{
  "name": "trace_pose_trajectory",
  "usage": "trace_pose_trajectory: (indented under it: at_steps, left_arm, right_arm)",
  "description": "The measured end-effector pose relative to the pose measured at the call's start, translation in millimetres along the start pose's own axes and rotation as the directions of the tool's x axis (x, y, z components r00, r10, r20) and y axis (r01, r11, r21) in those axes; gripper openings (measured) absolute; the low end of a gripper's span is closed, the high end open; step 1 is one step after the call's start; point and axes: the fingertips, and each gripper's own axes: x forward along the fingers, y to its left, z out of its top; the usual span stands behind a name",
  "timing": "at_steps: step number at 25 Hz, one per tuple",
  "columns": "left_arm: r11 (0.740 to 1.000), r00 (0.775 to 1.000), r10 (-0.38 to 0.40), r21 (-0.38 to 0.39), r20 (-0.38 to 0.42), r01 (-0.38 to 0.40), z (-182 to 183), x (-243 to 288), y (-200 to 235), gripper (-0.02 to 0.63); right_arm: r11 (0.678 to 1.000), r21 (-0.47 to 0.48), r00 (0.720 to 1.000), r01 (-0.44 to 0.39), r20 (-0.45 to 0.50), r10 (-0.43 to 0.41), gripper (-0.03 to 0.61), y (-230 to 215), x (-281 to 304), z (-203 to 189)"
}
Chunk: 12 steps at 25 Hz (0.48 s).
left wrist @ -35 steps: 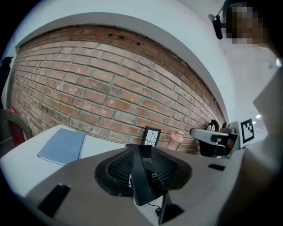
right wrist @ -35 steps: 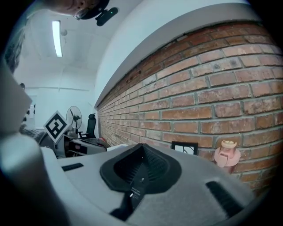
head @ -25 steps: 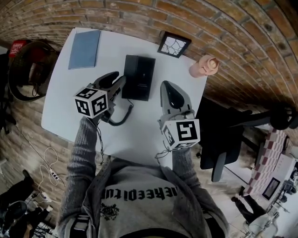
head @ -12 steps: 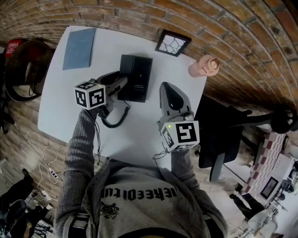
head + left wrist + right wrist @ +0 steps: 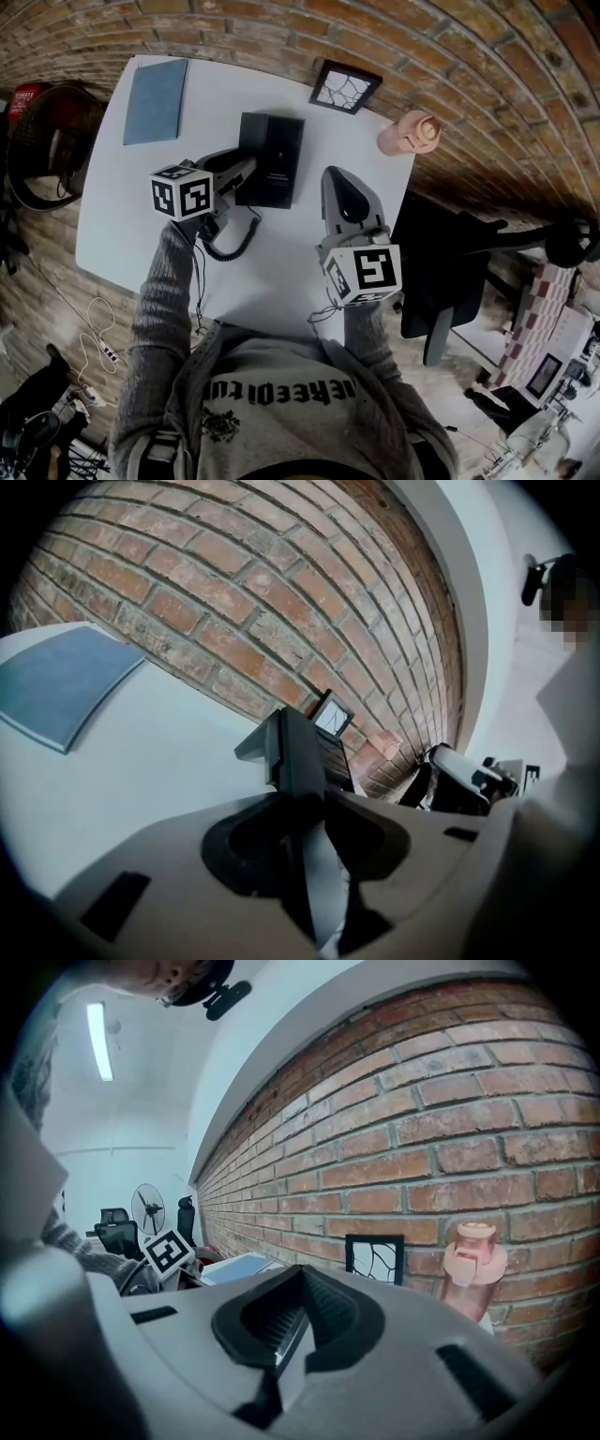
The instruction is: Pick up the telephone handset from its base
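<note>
Only my left gripper (image 5: pixel 305 799) view shows its jaws, just closing, clamped on the handset (image 5: pixel 298 752); my right gripper's (image 5: pixel 298 1283) jaws are together.

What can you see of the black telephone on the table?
The telephone is black, boxy and plastic-looking, lying flat on the white table. Its handset is a long black bar along one side, next to the buttons. A curly black cord loops from it over the table. The left tongs have just been closing; the handset's near end sits between them, seemingly gripped. Whether it has lifted off the telephone cannot be told.
</note>
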Motion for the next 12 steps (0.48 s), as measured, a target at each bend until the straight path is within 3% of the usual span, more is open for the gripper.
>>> trace_pose_trajectory:
  at_steps: [10, 12]
  left_arm:
    - [0.991, 1.0, -0.01, -0.133, 0.005, 0.01, 8.5, -14.3, -3.9, 0.09]
    - [0.992, 1.0, -0.017, -0.126, 0.01, 0.018, 11.8, -18.5, -9.8, 0.071]
  right_arm:
    - [1.0, -0.018, 1.0, -0.01, 0.013, 0.01, 0.003, 7.4, -2.0, 10.4]
    - [1.0, -0.021, 1.0, -0.011, 0.019, 0.012, 0.003, 8.8, -3.0, 13.1]
